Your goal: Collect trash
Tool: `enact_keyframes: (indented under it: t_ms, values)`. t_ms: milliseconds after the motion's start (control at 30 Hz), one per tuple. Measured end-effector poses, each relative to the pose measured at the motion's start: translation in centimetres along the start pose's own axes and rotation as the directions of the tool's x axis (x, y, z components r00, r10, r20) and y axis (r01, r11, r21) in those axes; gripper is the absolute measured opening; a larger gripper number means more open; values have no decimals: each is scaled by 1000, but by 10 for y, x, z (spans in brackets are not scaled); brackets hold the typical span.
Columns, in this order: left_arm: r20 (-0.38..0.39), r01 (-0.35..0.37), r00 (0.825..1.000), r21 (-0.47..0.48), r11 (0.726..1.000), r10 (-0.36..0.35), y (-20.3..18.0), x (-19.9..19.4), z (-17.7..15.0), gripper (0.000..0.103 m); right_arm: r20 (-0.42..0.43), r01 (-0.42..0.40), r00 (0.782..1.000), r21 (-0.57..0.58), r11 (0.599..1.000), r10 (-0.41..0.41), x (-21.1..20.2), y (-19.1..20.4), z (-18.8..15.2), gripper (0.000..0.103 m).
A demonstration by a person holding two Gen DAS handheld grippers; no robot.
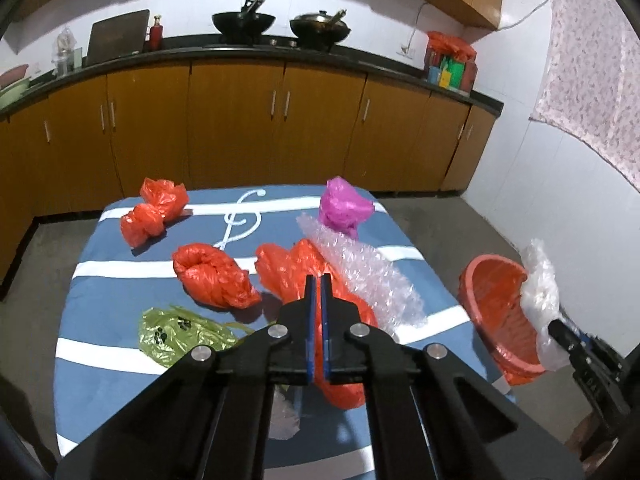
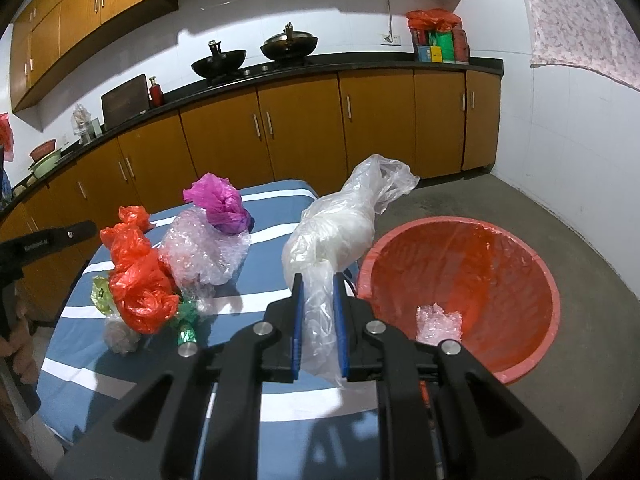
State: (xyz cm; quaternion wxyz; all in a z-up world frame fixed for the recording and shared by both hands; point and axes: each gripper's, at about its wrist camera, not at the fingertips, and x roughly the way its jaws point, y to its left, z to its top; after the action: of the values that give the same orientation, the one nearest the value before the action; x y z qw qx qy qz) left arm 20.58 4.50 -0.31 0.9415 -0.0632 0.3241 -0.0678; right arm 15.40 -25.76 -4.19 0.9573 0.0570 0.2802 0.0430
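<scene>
My left gripper (image 1: pixel 318 280) is shut on a crumpled red plastic bag (image 1: pixel 280 272) in the middle of the blue striped table (image 1: pixel 120 240). My right gripper (image 2: pixel 318 280) is shut on a clear plastic bag (image 2: pixel 336 224), which stands up between its blue pads beside the red basin (image 2: pixel 480 264). The basin sits on the floor off the table's right edge and has a scrap of bubble wrap (image 2: pixel 438 322) in it. Also on the cloth are two more red bags (image 1: pixel 212 276), a magenta bag (image 1: pixel 344 206), a bubble wrap sheet (image 1: pixel 368 276) and a green bag (image 1: pixel 180 332).
Brown kitchen cabinets (image 1: pixel 240 120) with a dark counter and two woks (image 1: pixel 244 22) run behind the table. A grey concrete floor (image 2: pixel 540 208) and a white tiled wall lie to the right. A person's hand (image 2: pixel 20 344) shows at the left edge of the right wrist view.
</scene>
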Motion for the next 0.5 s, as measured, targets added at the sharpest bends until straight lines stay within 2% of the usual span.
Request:
enact_keyframes:
  t_ms: [67,133,167,200,367,500]
  values:
    - [-18,6,1000,-3,1000,-6,0,5,-6,4,0,-2,1000,-3,1000,2,-1,1,0,15]
    - [-43,13,999,-14,1000,-13,-2,11,-12,23,-3,-3,1000,-7,1000,3,0,1,0,15]
    - [-47,10,999,-18,1000,-11,-3,13,-15,50,-4,-3,1000,-9,1000,3,0,2,-1,15]
    - [-38,6,999,-19,1000,-7,-6,13,-19,65,-4,-3,1000,-10,1000,3,-1,2,0,15]
    - [-48,5,999,-10,1000,-6,-18,21,-24,67,-10,8,1000,-12,1000,-8,0,-1,-1,15]
    - [-98,-38,994,-1,999,38,-23,41,-29,65,-12,15,1000,-8,1000,-15,1,-3,-1,15]
